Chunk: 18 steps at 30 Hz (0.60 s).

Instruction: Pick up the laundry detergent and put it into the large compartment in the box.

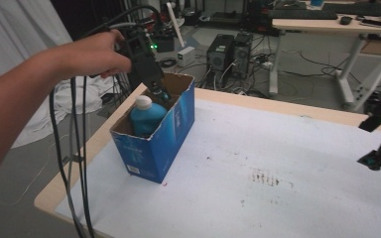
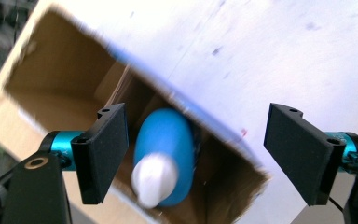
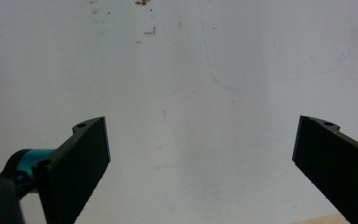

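Left gripper (image 1: 159, 92) hangs over the open top of the blue cardboard box (image 1: 154, 148), which stands near the left edge of the desk (image 1: 287, 163) in the high view, with the person's hand (image 1: 96, 53) wrapped around its body and cables trailing down past the desk edge. Its jaws stand apart with nothing pressed between them; in the left gripper view (image 2: 196, 156) the pads sit clear on either side of the blue bottle (image 2: 165, 149). That bottle (image 1: 146, 116) stands inside the box, its white cap (image 1: 143, 102) upward, toward the near end of the brown interior. Dark specks (image 1: 265, 177) mark the white desk surface to the right of the box. Farther right, at the picture's edge, the right gripper (image 1: 379, 158) hovers well apart from the box; the right gripper view (image 3: 200, 168) shows its jaws spread wide over bare white surface, holding nothing.
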Motion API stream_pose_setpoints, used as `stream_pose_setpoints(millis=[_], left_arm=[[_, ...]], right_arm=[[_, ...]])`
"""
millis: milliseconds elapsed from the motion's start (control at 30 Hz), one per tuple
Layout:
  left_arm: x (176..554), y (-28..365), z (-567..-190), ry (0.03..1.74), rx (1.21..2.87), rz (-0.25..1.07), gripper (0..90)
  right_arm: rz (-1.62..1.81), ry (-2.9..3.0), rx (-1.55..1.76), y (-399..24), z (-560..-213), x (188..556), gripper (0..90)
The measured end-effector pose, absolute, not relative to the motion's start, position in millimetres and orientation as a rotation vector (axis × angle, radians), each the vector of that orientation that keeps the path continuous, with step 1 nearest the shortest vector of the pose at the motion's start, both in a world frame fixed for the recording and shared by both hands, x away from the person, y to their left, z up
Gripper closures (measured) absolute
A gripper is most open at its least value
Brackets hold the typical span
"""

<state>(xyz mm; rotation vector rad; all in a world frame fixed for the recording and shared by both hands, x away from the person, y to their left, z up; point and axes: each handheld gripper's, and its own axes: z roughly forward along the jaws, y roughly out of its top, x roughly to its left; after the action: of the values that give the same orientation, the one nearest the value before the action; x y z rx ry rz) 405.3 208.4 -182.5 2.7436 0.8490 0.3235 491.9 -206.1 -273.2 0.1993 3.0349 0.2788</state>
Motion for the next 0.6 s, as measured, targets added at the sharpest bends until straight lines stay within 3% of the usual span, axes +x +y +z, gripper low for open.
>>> stream_pose_setpoints(millis=[267, 333, 400, 467, 600], left_arm=[[397, 172, -174, 0.655, 2.744, 0.275, 21.7], [395, 163, -175, 0.631, 2.757, 0.280, 9.8], [394, 157, -177, 0.590, 2.755, 0.262, 8.4], [393, 150, -178, 0.580, 2.760, 0.280, 1.6], [394, 140, -182, 0.559, 2.784, 0.286, 1.6]], right_arm=[[0.287, 3.022, 0.196, -207, -270, 488, 3.1], [0.292, 3.022, 0.195, -207, -269, 487, 3.0], [0.307, 3.017, 0.201, -208, -268, 486, 3.0], [0.309, 3.014, 0.204, -209, -268, 485, 3.0], [0.315, 3.015, 0.209, -210, -268, 483, 3.1]])
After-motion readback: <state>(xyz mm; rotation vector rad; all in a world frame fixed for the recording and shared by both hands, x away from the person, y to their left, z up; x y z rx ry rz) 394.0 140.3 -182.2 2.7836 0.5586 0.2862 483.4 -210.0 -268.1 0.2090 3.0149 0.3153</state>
